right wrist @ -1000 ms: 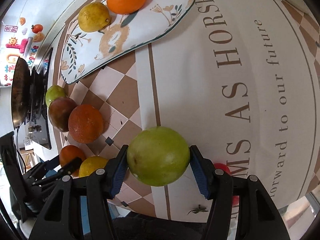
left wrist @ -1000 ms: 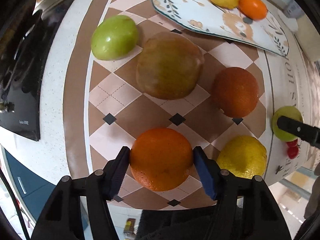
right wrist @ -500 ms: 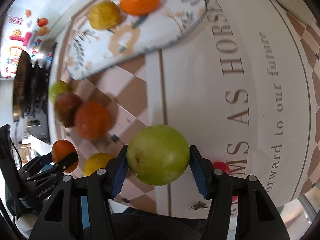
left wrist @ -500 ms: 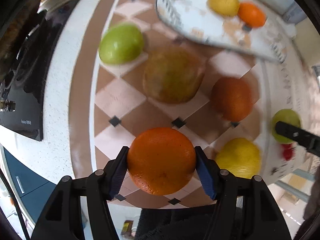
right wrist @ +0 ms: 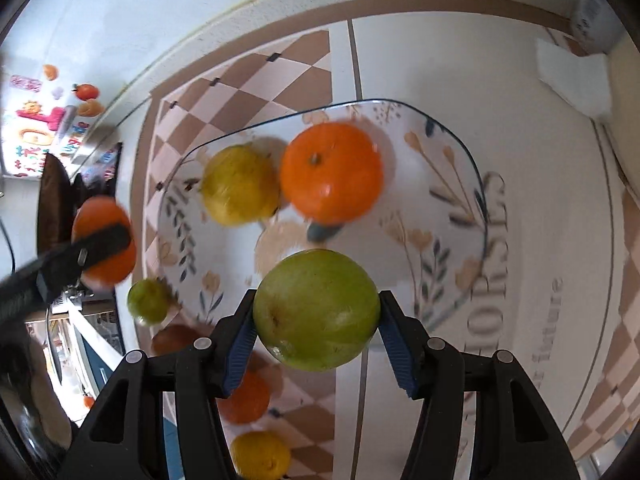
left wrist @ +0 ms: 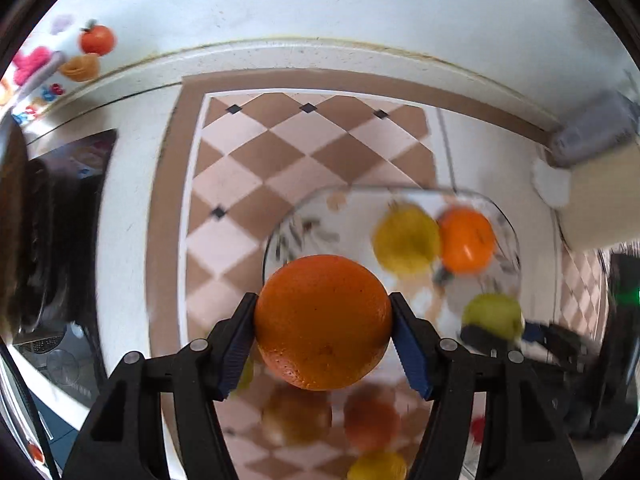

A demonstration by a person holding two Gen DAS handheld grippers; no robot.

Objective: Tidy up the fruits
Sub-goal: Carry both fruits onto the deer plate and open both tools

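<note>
Fruits number two in your claws: your left claw clamps a round, pitted orange, your right claw a smooth green apple. Beyond, two sit on the floral plate on the counter: one lemon, one glossy tangerine.

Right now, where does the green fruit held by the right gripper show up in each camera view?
Left wrist: green fruit at right, small, over the plate.
Right wrist: green fruit centre, clamped in the right gripper.
Shared landmark: the bright orange mandarin on the plate.
</note>
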